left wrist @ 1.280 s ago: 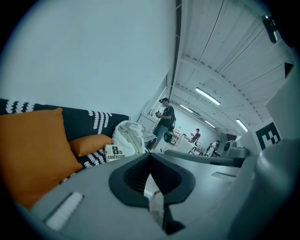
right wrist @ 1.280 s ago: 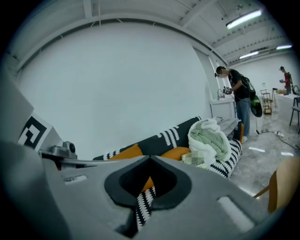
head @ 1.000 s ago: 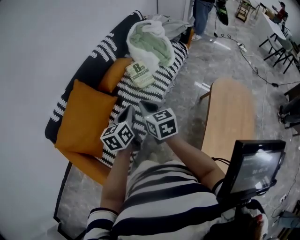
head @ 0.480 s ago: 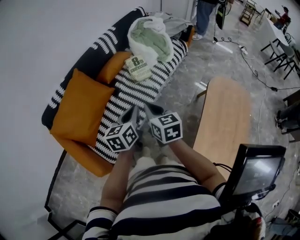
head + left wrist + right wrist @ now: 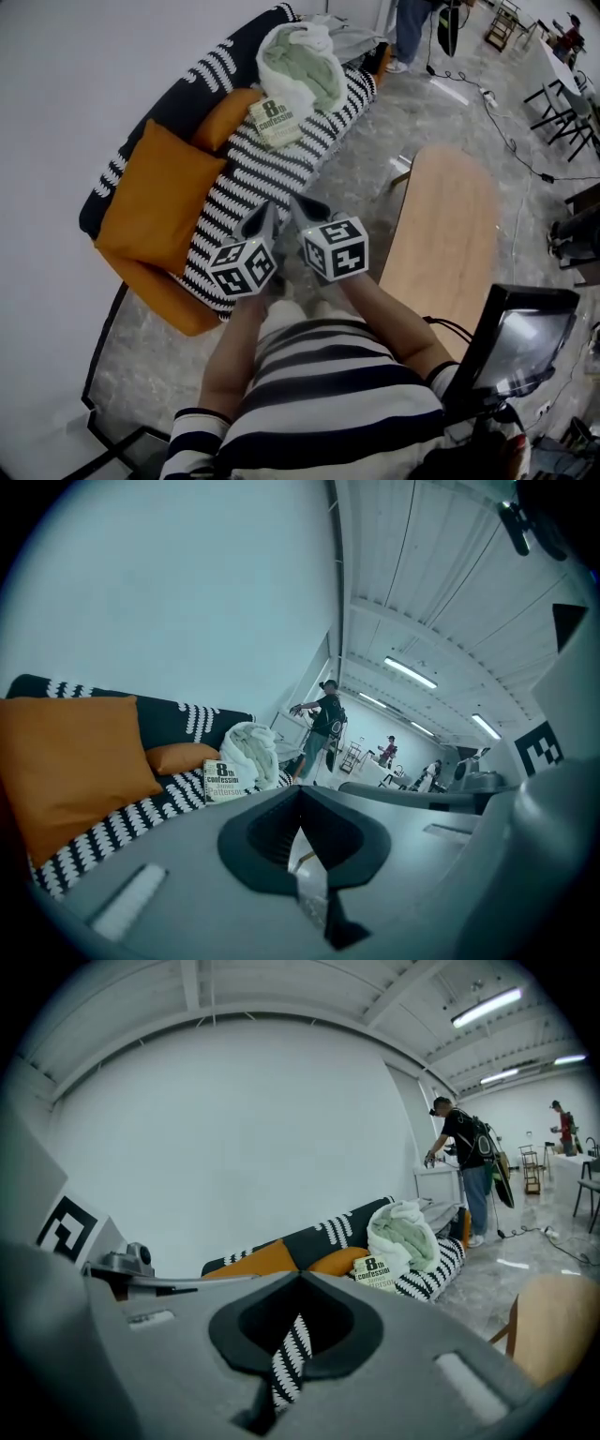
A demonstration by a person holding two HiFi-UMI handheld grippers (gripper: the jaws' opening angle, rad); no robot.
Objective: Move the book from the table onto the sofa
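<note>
The book (image 5: pixel 278 122), pale with dark print on its cover, lies on the striped sofa seat (image 5: pixel 246 184), leaning against a white and green cloth bundle (image 5: pixel 302 67). It also shows in the left gripper view as the book (image 5: pixel 223 781) and in the right gripper view as the book (image 5: pixel 373 1273). My left gripper (image 5: pixel 268 212) and right gripper (image 5: pixel 299 203) hang side by side in front of the sofa's near edge, well short of the book. Both are shut with nothing between their jaws, as the left gripper (image 5: pixel 300 791) and right gripper (image 5: pixel 300 1279) show.
A large orange cushion (image 5: pixel 159 199) and a smaller one (image 5: pixel 227 116) rest on the sofa's left. A long wooden table (image 5: pixel 452 234) stands to the right. A monitor (image 5: pixel 520 339) is near my right arm. A person (image 5: pixel 411 28) stands beyond the sofa, with cables (image 5: pixel 497 112) on the floor.
Both grippers have drawn back from the sofa together, still shut. The gap between them and the book has grown.
</note>
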